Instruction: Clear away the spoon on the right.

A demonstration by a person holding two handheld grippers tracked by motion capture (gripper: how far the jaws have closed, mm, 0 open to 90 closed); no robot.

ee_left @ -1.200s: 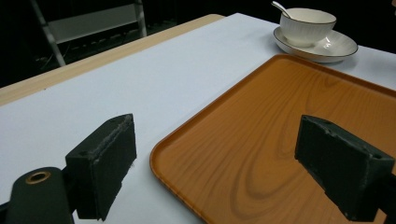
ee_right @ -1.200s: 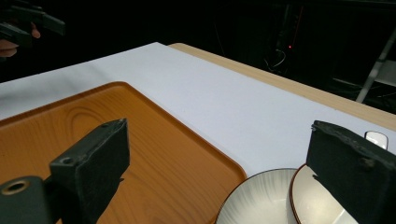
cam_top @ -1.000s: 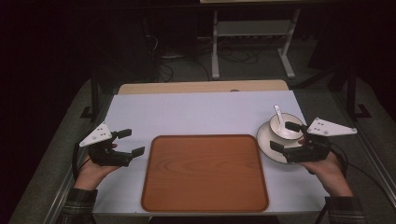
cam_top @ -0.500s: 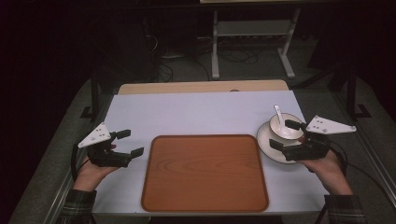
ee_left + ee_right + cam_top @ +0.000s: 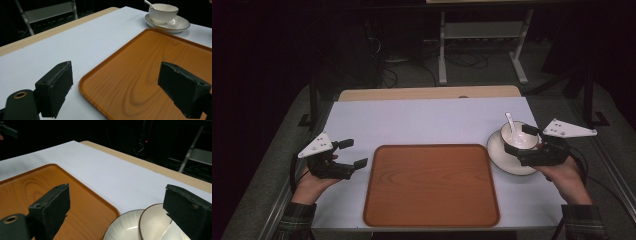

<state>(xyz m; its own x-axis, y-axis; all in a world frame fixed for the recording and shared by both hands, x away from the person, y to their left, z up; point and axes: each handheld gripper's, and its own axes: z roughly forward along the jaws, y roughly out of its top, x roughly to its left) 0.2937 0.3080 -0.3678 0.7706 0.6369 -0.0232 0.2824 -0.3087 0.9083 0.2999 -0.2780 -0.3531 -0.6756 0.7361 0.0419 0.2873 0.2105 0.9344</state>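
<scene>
A white bowl (image 5: 518,135) with a white spoon (image 5: 510,122) in it stands on a white saucer (image 5: 506,161) at the table's right. My right gripper (image 5: 520,139) is open just above the saucer's near side, its far jaw beside the bowl. The right gripper view shows this gripper (image 5: 120,207) holding nothing, with the saucer (image 5: 122,226) and bowl (image 5: 155,222) low between the jaws. A brown wood-grain tray (image 5: 432,185) lies at the centre. My left gripper (image 5: 353,153) is open and holding nothing at the tray's left edge. Its own view shows the left gripper (image 5: 120,87) straddling the tray's corner (image 5: 150,70).
The tabletop (image 5: 422,120) is white with a wooden strip (image 5: 427,93) along its far edge. Beyond it stand a metal rack (image 5: 482,35) and cables on the dark floor. The bowl (image 5: 163,12) and saucer (image 5: 180,23) show far off in the left gripper view.
My right gripper has crept slightly forward, closer against the bowl. The left gripper has stayed where it was.
</scene>
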